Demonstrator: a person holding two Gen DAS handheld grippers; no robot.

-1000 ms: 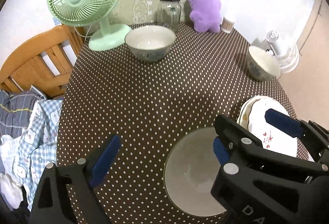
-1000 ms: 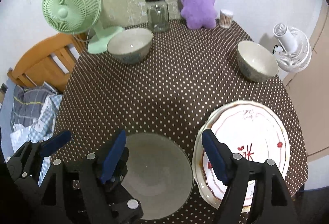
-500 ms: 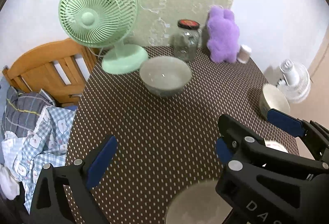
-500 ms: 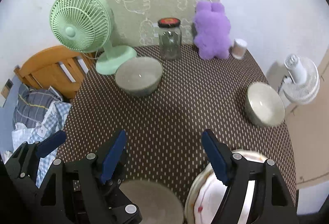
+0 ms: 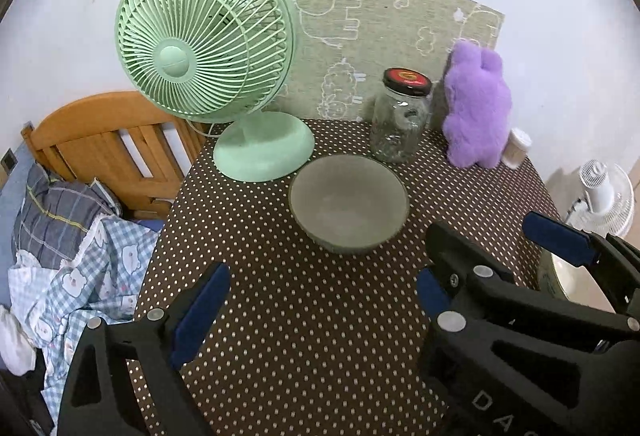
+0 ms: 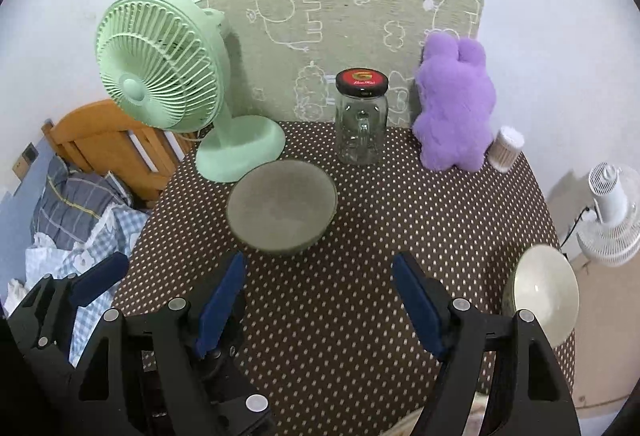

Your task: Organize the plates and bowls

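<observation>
Toward the far edge of the dotted surface (image 6: 360, 236) sits a grey-green bowl (image 6: 282, 206), upright, just in front of the green fan's (image 6: 160, 60) base and near the glass jar (image 6: 362, 120); it touches neither. A second, cream bowl (image 6: 546, 294) stands at the right edge, well apart from the first. That spread reads as bowls not yet gathered: judged from this, the sorting is unfinished and each bowl needs collecting. Right gripper (image 6: 320, 304): fingers (image 6: 416, 300) apart, nothing between them, hanging over bare cloth between the two bowls. Left gripper (image 5: 316, 312): fingers (image 5: 200, 312) likewise apart and empty, aimed at the grey-green bowl (image 5: 348, 212), which lies centred ahead of it. Open, empty fingers on both sides fit an approach, not a carry. A pale rim shows at the bottom edge of the right wrist view; too little is visible to name it. Purple plush toy (image 6: 454, 104) and small white container (image 6: 506, 148) line the far edge, clear of the likely path. Likely next: left side takes the near wall of the grey-green bowl.
</observation>
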